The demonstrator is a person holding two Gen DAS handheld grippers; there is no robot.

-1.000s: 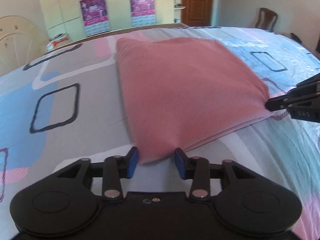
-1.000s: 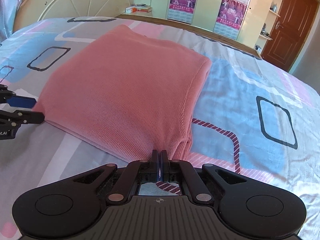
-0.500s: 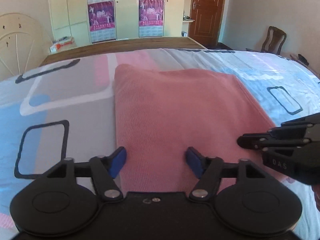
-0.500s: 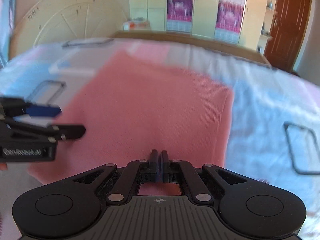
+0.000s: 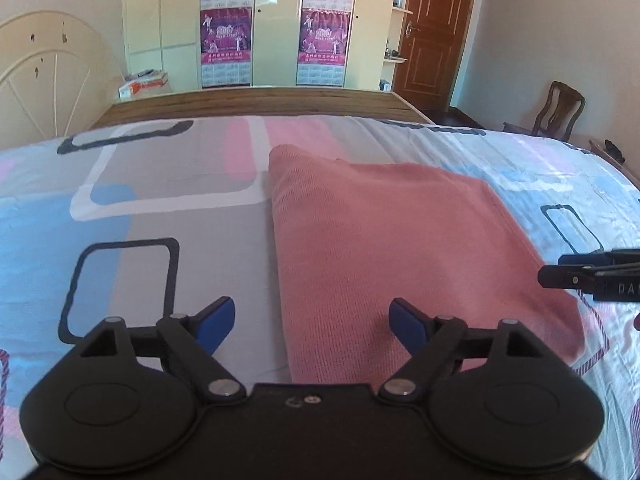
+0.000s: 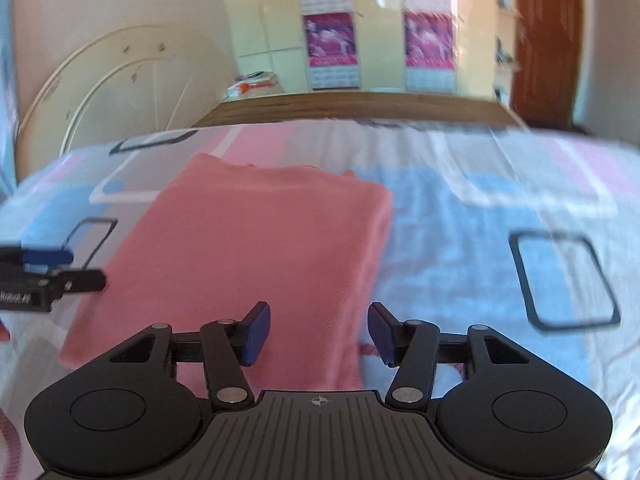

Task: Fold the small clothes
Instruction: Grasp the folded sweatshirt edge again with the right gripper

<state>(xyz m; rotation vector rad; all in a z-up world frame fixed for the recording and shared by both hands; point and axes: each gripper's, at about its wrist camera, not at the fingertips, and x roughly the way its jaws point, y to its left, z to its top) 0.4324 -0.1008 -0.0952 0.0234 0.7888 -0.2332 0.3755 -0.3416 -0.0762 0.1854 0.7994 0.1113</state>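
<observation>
A folded pink knit garment (image 5: 384, 240) lies flat on the patterned bedsheet (image 5: 160, 216). My left gripper (image 5: 312, 322) hovers over its near left edge, jaws opening wide, blue pads (image 5: 216, 320) clear of the cloth. In the right wrist view the same pink garment (image 6: 260, 240) lies ahead, a little blurred. My right gripper (image 6: 318, 334) stands over its near right edge with jaws opening and nothing pinched between them. Each gripper shows in the other's view: the right gripper (image 5: 592, 276) at the right edge, the left gripper (image 6: 48, 276) at the left edge.
A wooden footboard (image 5: 260, 100) bounds the far side of the bed. Beyond it stand a cream wardrobe with posters (image 5: 276, 24), a brown door (image 5: 432, 36) and a wooden chair (image 5: 560, 112). A cream headboard (image 5: 44, 76) leans at the left.
Both grippers let go of the garment's near corners and opened, the right one only just now. Both pulled up and back, so the folded garment lies flat ahead.
</observation>
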